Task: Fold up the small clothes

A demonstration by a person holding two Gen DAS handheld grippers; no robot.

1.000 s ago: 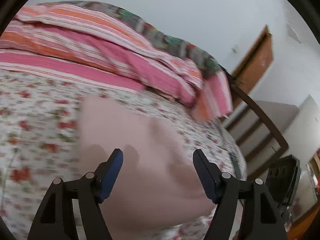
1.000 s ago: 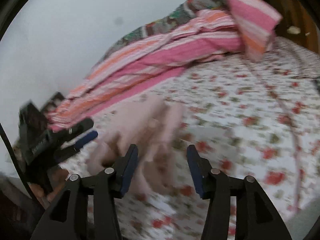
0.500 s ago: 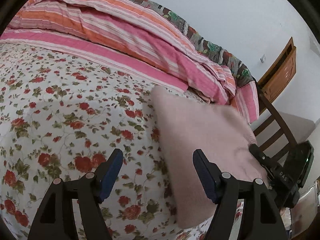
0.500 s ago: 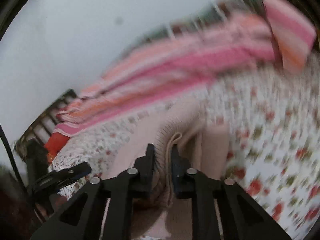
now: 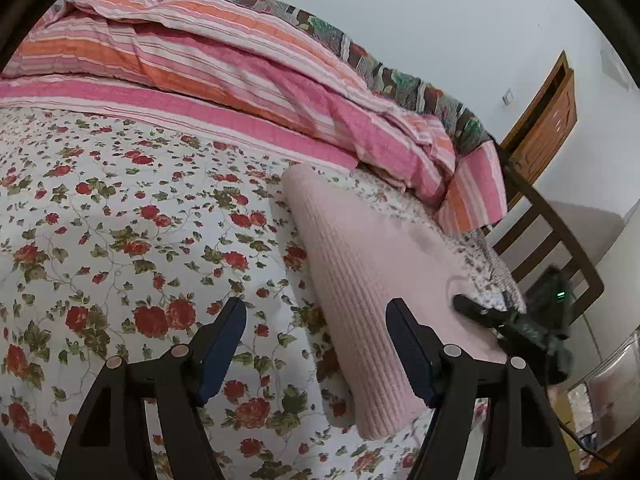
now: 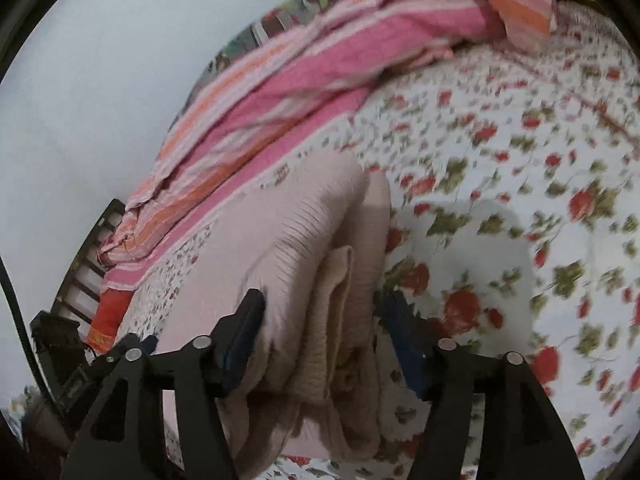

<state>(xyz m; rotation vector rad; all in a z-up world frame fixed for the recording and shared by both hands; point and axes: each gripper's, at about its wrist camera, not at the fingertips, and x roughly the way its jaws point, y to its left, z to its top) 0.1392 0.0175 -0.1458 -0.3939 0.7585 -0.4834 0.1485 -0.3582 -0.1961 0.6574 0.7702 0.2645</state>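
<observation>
A pale pink ribbed garment (image 5: 360, 264) lies folded on the floral bedsheet (image 5: 120, 220). My left gripper (image 5: 316, 320) stands open just above the sheet; the garment's left edge runs between its fingers, and the right finger overlaps the fabric. The right gripper (image 5: 500, 320) shows as a dark shape at the garment's far side. In the right wrist view the garment's (image 6: 304, 240) stacked layers bunch between my right gripper's (image 6: 324, 304) jaws, which are opening; the fabric rests loose between the pads.
A pink and orange striped quilt (image 5: 240, 80) is heaped along the wall with a patterned blanket behind it. A dark wooden bed rail (image 5: 560, 248) and a wooden door (image 5: 548, 116) stand at right. A clear plastic box (image 5: 600, 396) sits low right.
The right jaws pinched the folded fabric half a second ago and now stand apart, lower over it. The left gripper first swung left off the garment, then kept still.
</observation>
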